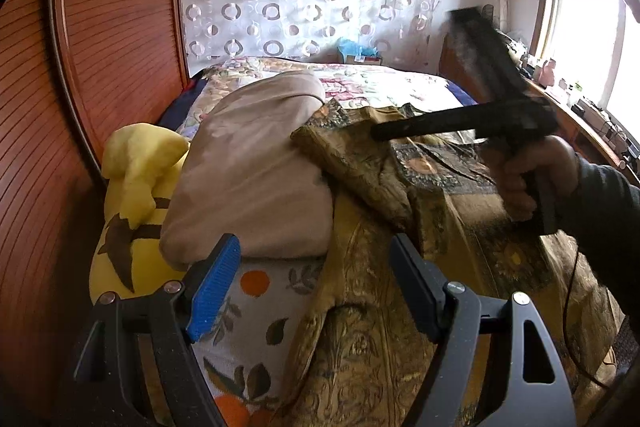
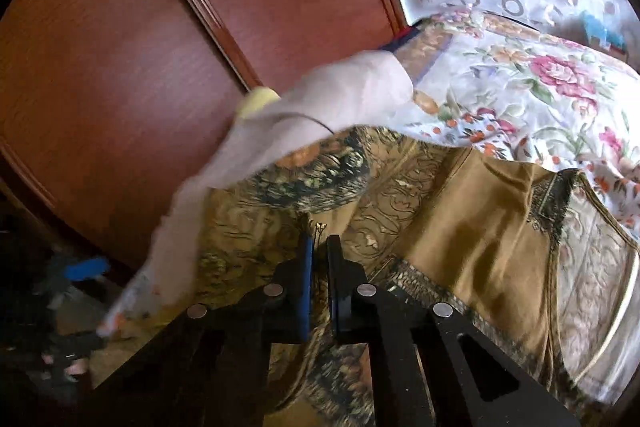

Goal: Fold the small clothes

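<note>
A gold, dark-patterned garment (image 1: 380, 307) lies spread and rumpled over the bed; the right wrist view shows its plain ochre inside (image 2: 480, 227). My left gripper (image 1: 314, 241) hangs open just above it, nothing between its blue pad (image 1: 212, 291) and the black finger. My right gripper (image 2: 318, 241) is shut, with a frayed edge of the garment pinched at its tips. In the left wrist view a hand (image 1: 532, 171) holds the right gripper (image 1: 378, 133) at a raised fold of the garment.
A beige folded cloth (image 1: 248, 167) and a yellow plush toy (image 1: 136, 171) lie left of the garment. A white cloth with orange prints (image 1: 248, 307) lies beneath. A floral bedspread (image 1: 380, 83) covers the bed. A wooden wardrobe (image 1: 120, 27) stands left, a cluttered window ledge (image 1: 580, 99) right.
</note>
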### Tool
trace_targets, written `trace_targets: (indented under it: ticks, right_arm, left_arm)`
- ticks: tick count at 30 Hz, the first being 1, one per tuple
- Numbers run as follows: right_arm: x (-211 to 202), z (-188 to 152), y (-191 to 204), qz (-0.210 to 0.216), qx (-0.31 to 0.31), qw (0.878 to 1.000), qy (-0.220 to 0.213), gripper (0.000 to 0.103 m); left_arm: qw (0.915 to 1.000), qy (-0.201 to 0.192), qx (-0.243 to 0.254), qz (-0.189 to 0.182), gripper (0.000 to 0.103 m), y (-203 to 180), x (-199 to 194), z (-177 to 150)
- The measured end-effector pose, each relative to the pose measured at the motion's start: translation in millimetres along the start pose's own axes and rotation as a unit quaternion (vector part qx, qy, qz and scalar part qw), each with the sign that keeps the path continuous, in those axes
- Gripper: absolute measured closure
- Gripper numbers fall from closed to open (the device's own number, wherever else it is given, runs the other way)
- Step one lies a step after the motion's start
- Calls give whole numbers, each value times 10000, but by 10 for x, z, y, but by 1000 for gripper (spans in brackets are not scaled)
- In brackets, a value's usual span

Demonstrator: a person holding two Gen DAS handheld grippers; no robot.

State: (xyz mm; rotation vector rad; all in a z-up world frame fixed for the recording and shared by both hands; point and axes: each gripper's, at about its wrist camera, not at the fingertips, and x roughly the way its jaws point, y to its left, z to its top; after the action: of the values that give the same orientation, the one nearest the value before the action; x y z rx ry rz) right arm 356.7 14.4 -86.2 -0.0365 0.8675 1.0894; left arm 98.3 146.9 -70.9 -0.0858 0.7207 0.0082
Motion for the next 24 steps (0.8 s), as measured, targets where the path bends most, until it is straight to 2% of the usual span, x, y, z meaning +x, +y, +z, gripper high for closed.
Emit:
trace_targets:
  ticks: [5, 8, 13, 15, 16, 17, 23, 24]
  right_arm:
    - [-400, -184, -38, -331, -129, 9987, -368, 97]
    - [-644, -395, -88, -822, -169, 9954, -465, 97]
    - [-894, -744, -190, -1604, -211, 9862, -364, 96]
    - [-878, -865, -228, -1928, -279, 9805, -259, 75]
    - [-872, -942, -270, -2057, -310, 9779, -218, 68]
    - [-895, -993, -308, -2139, -318, 9761, -211, 55]
    - [-862, -1159, -545, -2638, -221, 9642, -135, 53]
    - [-892, -1093, -532, -2701, -206, 9626, -117, 53]
  left_arm:
    - [10000, -46, 23, -80, 26, -42, 65, 111]
    - [9998, -77, 105, -122, 26, -90, 93, 189]
    - [9995, -52, 220, -235, 26, -182, 224, 350]
    - [9993, -30, 295, -248, 26, -223, 294, 414]
    - [9991, -10, 330, -248, 26, -238, 324, 439]
    - [9990, 15, 368, -261, 26, -258, 362, 472]
    - [9980, 217, 488, -343, 26, -334, 604, 665]
    - [9977, 261, 513, -354, 26, -351, 656, 698]
